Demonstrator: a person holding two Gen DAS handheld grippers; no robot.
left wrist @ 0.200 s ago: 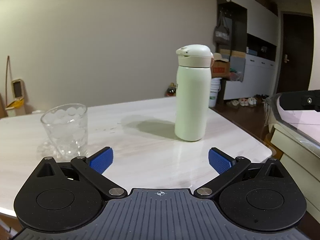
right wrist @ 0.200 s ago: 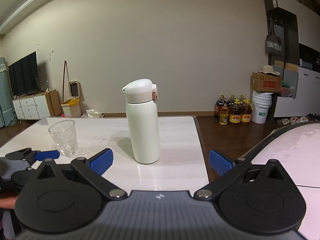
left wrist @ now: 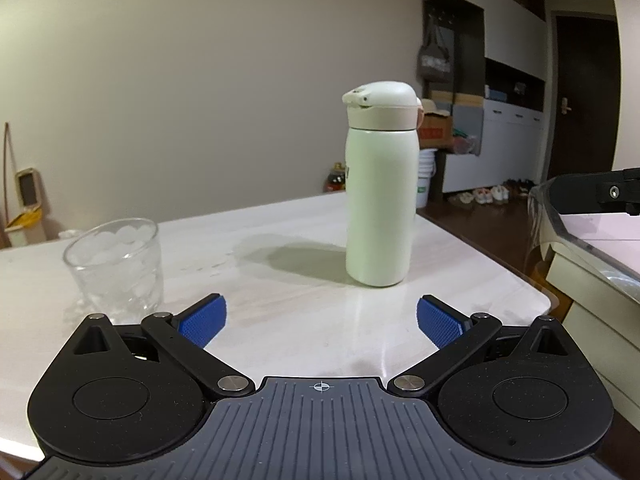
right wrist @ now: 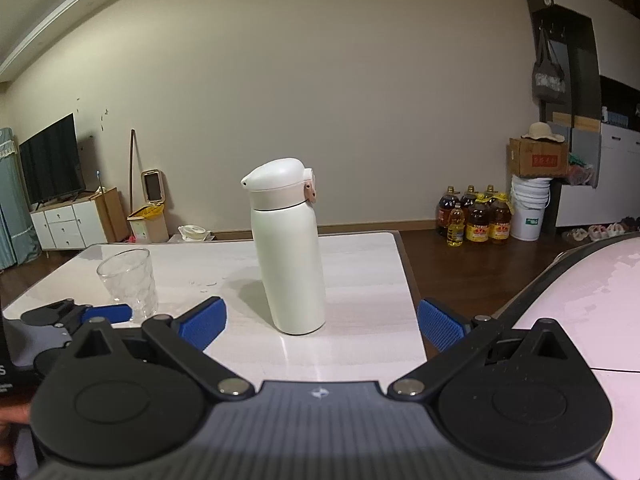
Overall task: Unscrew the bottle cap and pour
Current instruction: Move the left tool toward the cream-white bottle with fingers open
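A pale green-white bottle (left wrist: 380, 200) with a cream cap (left wrist: 380, 106) stands upright on the white table (left wrist: 280, 240). It also shows in the right wrist view (right wrist: 290, 256), with its cap (right wrist: 278, 184) on. A clear glass (left wrist: 116, 264) stands at the left; it also shows in the right wrist view (right wrist: 128, 282). My left gripper (left wrist: 320, 320) is open and empty, short of the bottle. My right gripper (right wrist: 320, 320) is open and empty, in front of the bottle. The left gripper's blue fingertip (right wrist: 106, 314) shows beside the glass.
A pink-topped table with a clear rim (left wrist: 580, 232) stands at the right. Oil bottles (right wrist: 476, 220), white buckets (right wrist: 528, 212) and a cardboard box (right wrist: 538, 158) are on the floor behind. A TV (right wrist: 52, 164) is far left.
Both views have shifted only slightly; the bottle and the glass stand where they were and both grippers stay open.
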